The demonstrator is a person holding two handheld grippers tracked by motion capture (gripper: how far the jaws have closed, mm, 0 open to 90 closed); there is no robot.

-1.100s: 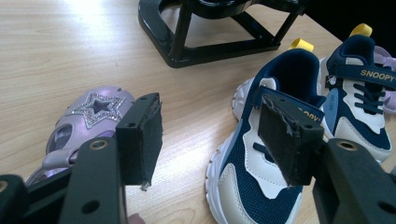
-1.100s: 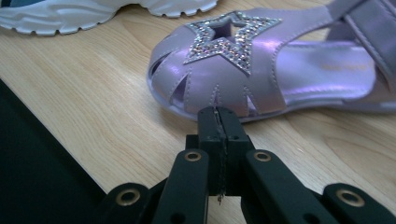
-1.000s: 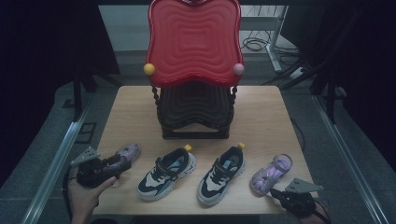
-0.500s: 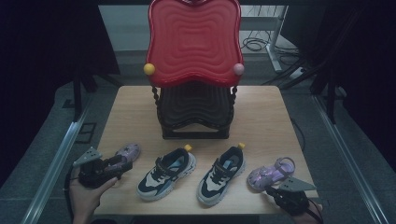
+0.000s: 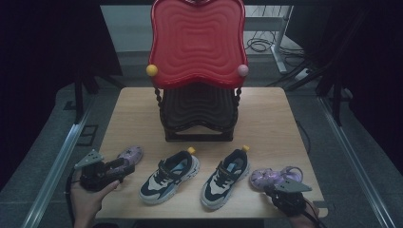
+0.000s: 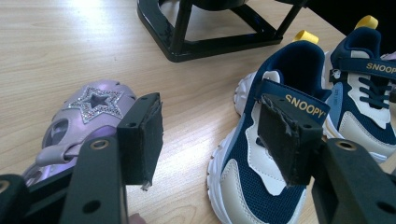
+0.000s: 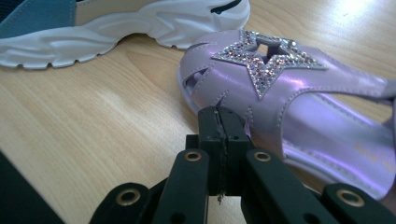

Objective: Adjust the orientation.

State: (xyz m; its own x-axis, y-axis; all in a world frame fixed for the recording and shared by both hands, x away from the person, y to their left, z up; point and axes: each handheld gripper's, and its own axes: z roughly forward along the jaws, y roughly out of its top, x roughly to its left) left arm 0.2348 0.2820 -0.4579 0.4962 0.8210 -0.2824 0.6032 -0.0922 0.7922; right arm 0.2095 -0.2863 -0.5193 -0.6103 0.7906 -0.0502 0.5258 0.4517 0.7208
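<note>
Two purple sandals with glitter stars and a pair of navy-and-white sneakers lie in a row near the table's front edge. My left gripper [image 5: 122, 167] [image 6: 210, 116] is open, one jaw over the left sandal [image 5: 131, 154] [image 6: 88, 105], the other over the left sneaker [image 5: 168, 175] [image 6: 243, 196], bare wood between the pads. My right gripper [image 5: 272, 189] [image 7: 219, 119] is shut, pads pressed together with nothing between them, tips against the side of the right sandal [image 5: 275, 176] [image 7: 303, 102]. The right sneaker [image 5: 225, 178] [image 7: 130, 23] lies just left of that sandal.
A black shoe rack [image 5: 197, 111] [image 6: 210, 44] with a red wavy top [image 5: 197, 42] stands at the back middle of the wooden table [image 5: 275, 123]. Metal rails run along the floor on both sides. A hand holds each gripper at the front edge.
My right gripper has moved left along the front edge, and the right sandal has swung round to lie more sideways, its toe nearer the right sneaker. The left gripper has stayed still.
</note>
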